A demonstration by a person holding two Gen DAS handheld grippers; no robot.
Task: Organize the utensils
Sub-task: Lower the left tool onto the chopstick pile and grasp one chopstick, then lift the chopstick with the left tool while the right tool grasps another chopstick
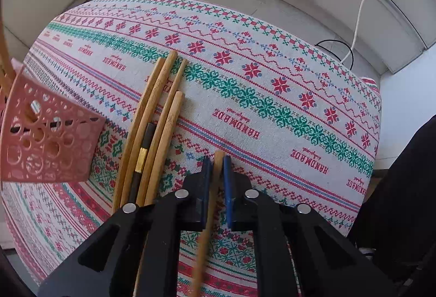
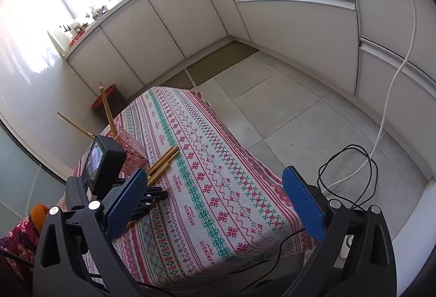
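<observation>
The tabletop [image 2: 218, 188], covered by a patterned cloth, is being seen as mostly bare toward its far and right edges, with tiled floor [image 2: 286, 111] lying open beyond them up to the white cabinets [image 2: 272, 24]. A white cable [image 2: 392, 84] and a black cable [image 2: 346, 168] are lying on the floor just off the right edge. At the left edge a pink perforated holder [image 1: 46, 144] is standing, with two wooden sticks leaning out of it in the right wrist view. Beside the holder, a bundle of wooden chopsticks [image 1: 155, 128] is lying together on the cloth, a dark one with a gold band among them. The right gripper [image 2: 215, 204] is being held above the near edge, its fingers [image 2: 302, 204] spread wide with nothing between them. The left gripper [image 1: 217, 166] is pointing steeply down, its fingers [image 1: 227, 182] clenched on a single wooden chopstick [image 1: 209, 204], just right of the bundle.
</observation>
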